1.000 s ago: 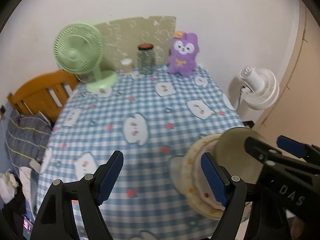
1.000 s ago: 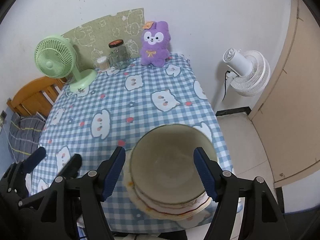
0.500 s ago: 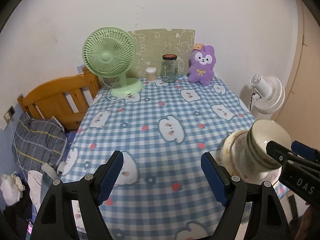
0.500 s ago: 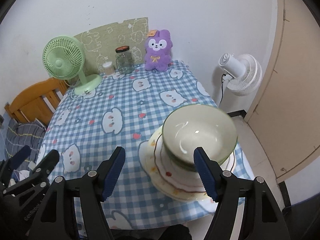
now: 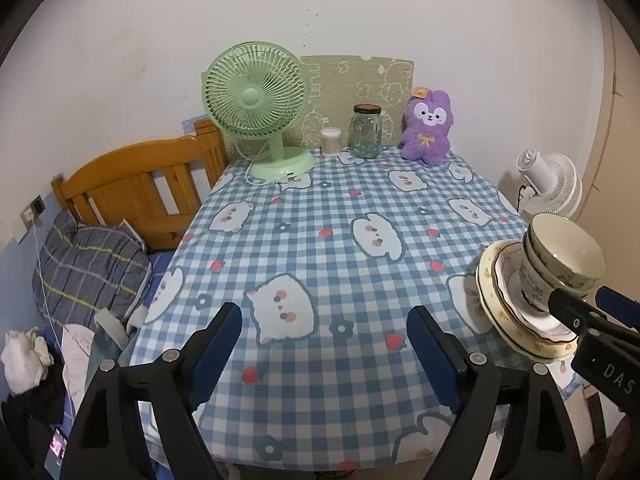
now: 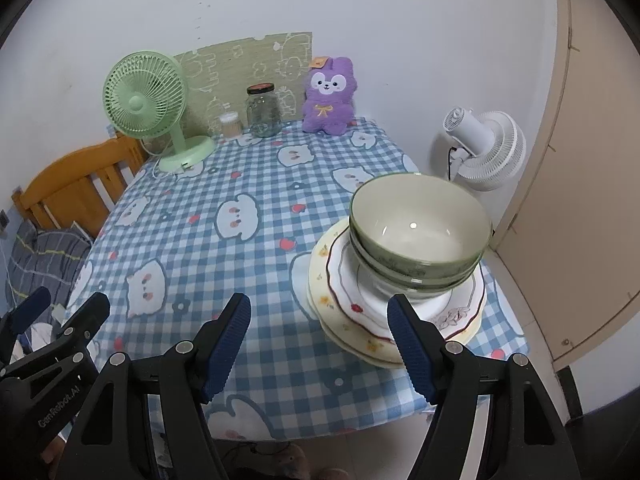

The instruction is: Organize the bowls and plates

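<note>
Two green-rimmed bowls [image 6: 420, 232], nested one inside the other with pale, glossy interiors, sit on a stack of plates [image 6: 360, 308] at the near right corner of the table [image 6: 224, 216], which has a blue checked cloth. The upper plate is white with a dark red scalloped edge and small flower motifs; the lower ones are cream with yellow flowers. The left gripper [image 5: 324, 352] has just been widening; its jaws stand apart over bare cloth with nothing between them. The right gripper [image 6: 320, 340] is also spread, empty, its right finger overlapping the near plate edge; contact cannot be determined.
</note>
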